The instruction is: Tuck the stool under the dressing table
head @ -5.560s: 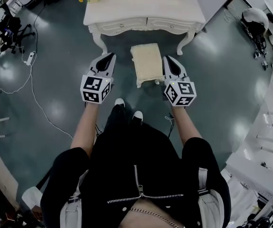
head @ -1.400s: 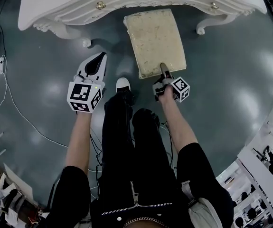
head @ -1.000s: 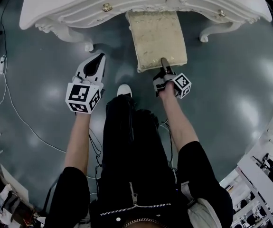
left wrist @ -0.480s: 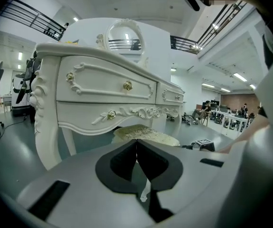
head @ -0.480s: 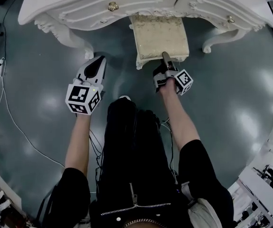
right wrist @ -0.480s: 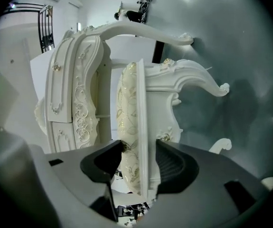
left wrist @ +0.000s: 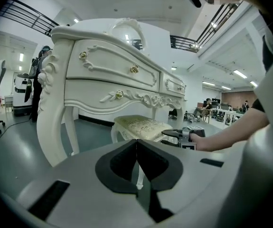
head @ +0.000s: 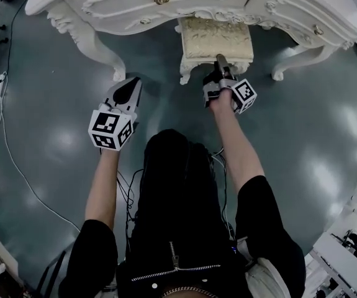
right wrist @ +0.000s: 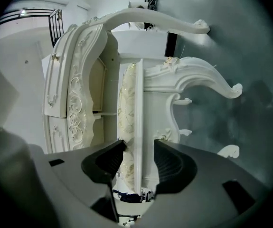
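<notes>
Jaws of the right gripper [head: 220, 59] are seen clamped on the near edge of the stool [head: 215, 37], with cushion and rail caught between them, and they have just been closing. On the left gripper [head: 132, 84] the jaws are pressed together with nothing between them. It is held above the floor [head: 48, 123] at about 10 o'clock from the person, well apart from the stool. The stool is found at 12 o'clock, between the front legs of the dressing table [head: 122, 2]. Its far end is hidden under the table's front edge, while its near end and front legs show toward 6 o'clock. The tuck is judged partly done: a further push toward 12 o'clock is called for, after which the grip can be released.
</notes>
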`<state>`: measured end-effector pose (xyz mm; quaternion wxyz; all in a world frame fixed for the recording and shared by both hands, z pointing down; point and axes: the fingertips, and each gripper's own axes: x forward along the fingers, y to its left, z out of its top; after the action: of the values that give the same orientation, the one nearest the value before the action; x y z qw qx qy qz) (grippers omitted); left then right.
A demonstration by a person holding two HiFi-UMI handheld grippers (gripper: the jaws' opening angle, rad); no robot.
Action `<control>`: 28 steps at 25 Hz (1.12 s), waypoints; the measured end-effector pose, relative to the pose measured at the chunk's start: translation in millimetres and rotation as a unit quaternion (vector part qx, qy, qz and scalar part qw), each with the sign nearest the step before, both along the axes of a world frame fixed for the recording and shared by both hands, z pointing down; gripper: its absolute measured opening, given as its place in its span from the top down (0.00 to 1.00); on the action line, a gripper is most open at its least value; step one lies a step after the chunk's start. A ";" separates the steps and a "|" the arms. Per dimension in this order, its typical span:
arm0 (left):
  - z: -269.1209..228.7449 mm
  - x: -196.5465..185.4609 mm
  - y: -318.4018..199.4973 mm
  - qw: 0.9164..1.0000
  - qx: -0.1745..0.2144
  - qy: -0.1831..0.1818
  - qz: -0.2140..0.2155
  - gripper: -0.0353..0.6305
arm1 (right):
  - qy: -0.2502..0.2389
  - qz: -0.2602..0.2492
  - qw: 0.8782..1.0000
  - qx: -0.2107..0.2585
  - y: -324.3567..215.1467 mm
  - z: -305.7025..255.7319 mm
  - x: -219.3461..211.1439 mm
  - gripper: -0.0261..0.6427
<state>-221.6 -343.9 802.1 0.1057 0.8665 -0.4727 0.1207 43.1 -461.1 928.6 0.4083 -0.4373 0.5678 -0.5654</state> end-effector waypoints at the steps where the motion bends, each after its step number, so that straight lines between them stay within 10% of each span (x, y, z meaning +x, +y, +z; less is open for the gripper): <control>1: 2.9 -1.7 -0.4 1.000 0.001 -0.001 -0.001 0.91 | 0.002 -0.001 1.000 0.003 -5.5 0.1 -0.7 0.65; 17: 2.5 -34.6 -10.0 1.000 0.006 -0.015 -0.024 0.91 | 0.040 -0.002 0.999 0.027 -60.9 -3.4 -6.2 0.66; 23: -30.1 -32.8 -0.8 0.999 -0.022 -0.012 -0.021 0.91 | 0.174 -0.059 0.982 0.032 -35.8 -41.6 -18.2 0.74; 28: -104.0 -19.1 11.8 0.999 -0.037 -0.013 -0.006 0.91 | 0.335 -0.105 0.936 0.010 7.0 -110.1 -18.5 0.95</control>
<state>-240.7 -332.1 698.1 0.1325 0.8574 -0.4747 0.1484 24.6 -454.1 818.5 0.1370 -0.5351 0.7199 -0.4203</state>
